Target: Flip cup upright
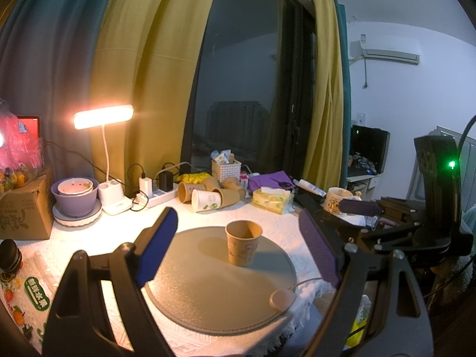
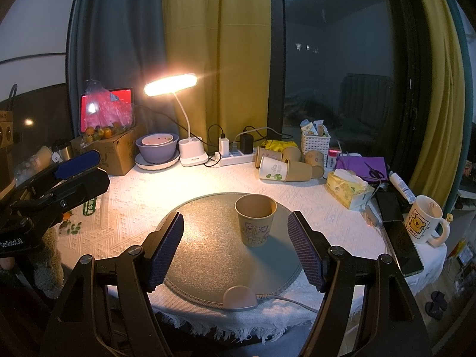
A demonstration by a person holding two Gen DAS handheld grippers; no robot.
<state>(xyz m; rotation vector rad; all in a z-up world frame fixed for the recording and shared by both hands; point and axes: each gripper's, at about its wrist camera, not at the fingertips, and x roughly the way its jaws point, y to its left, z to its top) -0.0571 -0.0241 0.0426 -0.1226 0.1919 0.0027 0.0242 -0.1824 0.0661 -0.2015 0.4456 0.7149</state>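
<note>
A brown paper cup [image 1: 242, 245] stands upright, mouth up, on a round grey mat [image 1: 208, 297]. It also shows in the right wrist view [image 2: 255, 218] on the same mat [image 2: 208, 255]. My left gripper [image 1: 238, 244] is open, its blue pads well apart on either side of the cup, a little back from it. My right gripper [image 2: 235, 247] is open and empty, just short of the cup. The right gripper also appears at the right edge of the left wrist view [image 1: 386, 211]. The left gripper shows at the left of the right wrist view [image 2: 65, 175].
Several paper cups [image 2: 285, 165] lie on their sides at the back of the white table. A lit desk lamp [image 2: 184, 119], power strip [image 2: 235, 156], stacked bowls [image 2: 157, 148], cardboard box [image 2: 113, 151], tissue pack [image 2: 348, 189], phone [image 2: 401, 244] and mug [image 2: 425, 223] ring the mat.
</note>
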